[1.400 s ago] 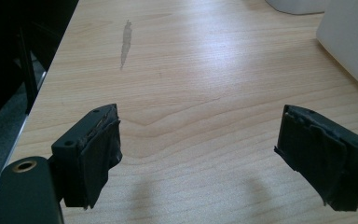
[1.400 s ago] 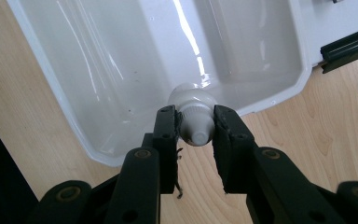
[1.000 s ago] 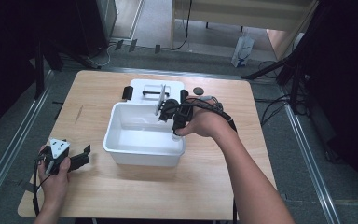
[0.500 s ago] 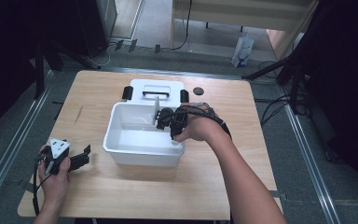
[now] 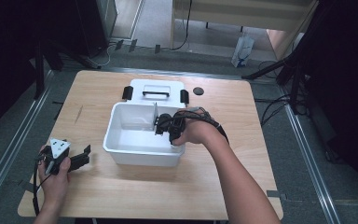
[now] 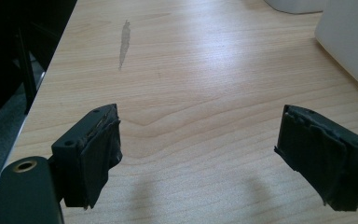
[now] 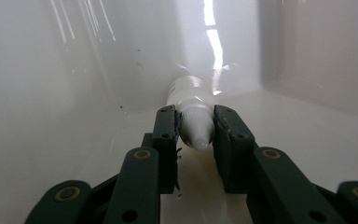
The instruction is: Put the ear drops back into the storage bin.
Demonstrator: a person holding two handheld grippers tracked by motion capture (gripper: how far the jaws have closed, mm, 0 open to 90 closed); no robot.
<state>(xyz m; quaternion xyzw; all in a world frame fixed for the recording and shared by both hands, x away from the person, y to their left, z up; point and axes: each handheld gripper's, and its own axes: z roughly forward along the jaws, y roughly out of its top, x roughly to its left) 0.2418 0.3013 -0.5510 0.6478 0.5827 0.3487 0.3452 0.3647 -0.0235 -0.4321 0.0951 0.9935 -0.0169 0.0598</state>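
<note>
**High view: right gripper has gone down into the bin with the tube**

High view puts the right gripper (image 5: 165, 125) inside the white rectangular plastic bin (image 5: 121, 150) at the middle of the light wooden table (image 5: 223, 182). A second ago it was held above the bin's far rim, close to the white lid with the black handle and black side clips (image 5: 155, 91); half a second ago it was crossing the rim; now it sits lower and further in, near the bin's right wall, with the hand resting over that edge.

Right gripper view shows what it carries: a small white plastic tube with a rounded cap (image 7: 192, 112), pinched between the two black jaws near its cap end, the cap pointing back toward the camera. The tube's far end looks to be at or very near the glossy white bin floor, close to a corner; whether it actually touches I cannot tell.

Judging from this, the carry is done and the placing is in hand: the tube is inside the bin but not yet let go. The next move would seem to be spreading the jaws and lifting clear without dragging the tube along.

The left gripper (image 5: 74, 161) has not shifted across the three moments. It lies low over the table's near left corner, well apart from the bin, and the left gripper view shows its jaws spread wide over bare wood with nothing between them. A small black round disc (image 5: 197, 91) lies on the table just right of the lid.
</note>
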